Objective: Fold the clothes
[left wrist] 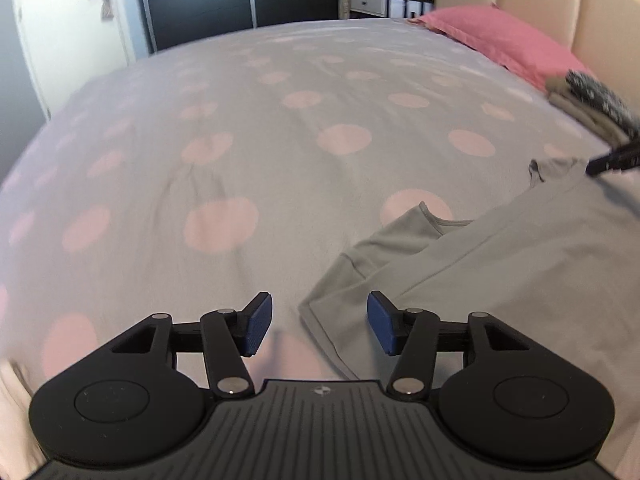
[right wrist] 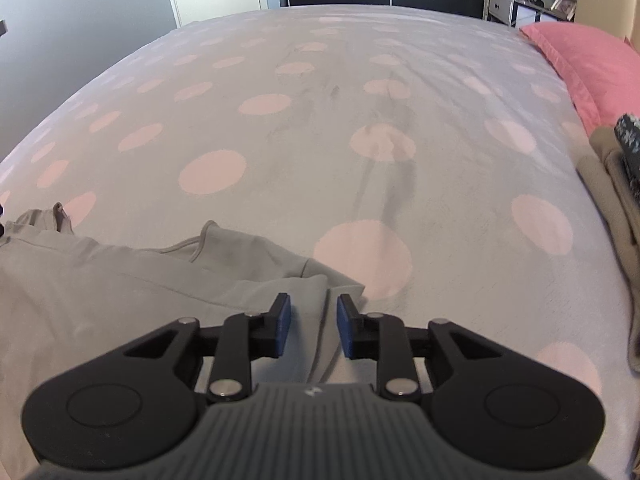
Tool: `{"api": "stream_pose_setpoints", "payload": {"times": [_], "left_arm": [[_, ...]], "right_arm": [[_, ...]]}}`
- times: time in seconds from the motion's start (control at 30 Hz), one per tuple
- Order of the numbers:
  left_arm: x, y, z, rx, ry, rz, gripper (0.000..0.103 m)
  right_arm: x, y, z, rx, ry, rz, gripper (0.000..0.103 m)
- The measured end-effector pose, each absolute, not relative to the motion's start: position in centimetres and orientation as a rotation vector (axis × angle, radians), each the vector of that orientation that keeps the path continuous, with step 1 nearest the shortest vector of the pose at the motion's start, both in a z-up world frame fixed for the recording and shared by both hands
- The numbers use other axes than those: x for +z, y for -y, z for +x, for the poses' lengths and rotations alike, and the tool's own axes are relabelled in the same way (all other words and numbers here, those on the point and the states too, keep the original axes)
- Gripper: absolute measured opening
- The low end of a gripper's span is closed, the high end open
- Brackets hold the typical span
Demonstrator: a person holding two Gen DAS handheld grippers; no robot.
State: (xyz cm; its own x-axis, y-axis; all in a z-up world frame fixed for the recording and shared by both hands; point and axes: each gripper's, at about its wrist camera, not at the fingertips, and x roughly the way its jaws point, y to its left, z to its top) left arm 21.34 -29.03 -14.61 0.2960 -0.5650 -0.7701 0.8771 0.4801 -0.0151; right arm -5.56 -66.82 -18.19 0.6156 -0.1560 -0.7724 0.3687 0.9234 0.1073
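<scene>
Left wrist: grey garment (left wrist: pixel 500 264) by jaws.

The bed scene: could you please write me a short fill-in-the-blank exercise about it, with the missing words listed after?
1. The grey garment lies on a bedspread patterned with pink ____.
2. The pillow near the headboard is ____ in colour.
3. The pads of the left tool are ____ in colour.
4. The right tool has its jaws ____, with a garment fold lying in the gap.

Missing words: dots; pink; blue; open
</scene>
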Motion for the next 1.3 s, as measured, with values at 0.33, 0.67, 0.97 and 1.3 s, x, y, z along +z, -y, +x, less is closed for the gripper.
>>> {"api": "stream_pose_setpoints", "payload": {"times": [0.33,0.67,0.97,1.3], "left_arm": [[-14.9,30.0,18.1,-0.991,-0.701,0.542,0.024],[-14.9,30.2,14.5,-0.975,-0.588,0.685,0.022],[-15.0,30.2,13.8,-0.904,-0.478,0.755,0.022],[-15.6,30.4,16.5,-0.911,-0.647,0.664,0.018]], "right_arm": [[-18.2,65.4,-5.8,-0.276,-0.836,0.242,0.013],[-18.4,64.9,-6.0,-0.276,-0.869,0.226,0.018],[-18.5,64.8,-5.9,-0.289,-0.872,0.200,0.018],[-18.5,64.6,-5.6,-0.286,-0.874,0.186,0.018]]}}
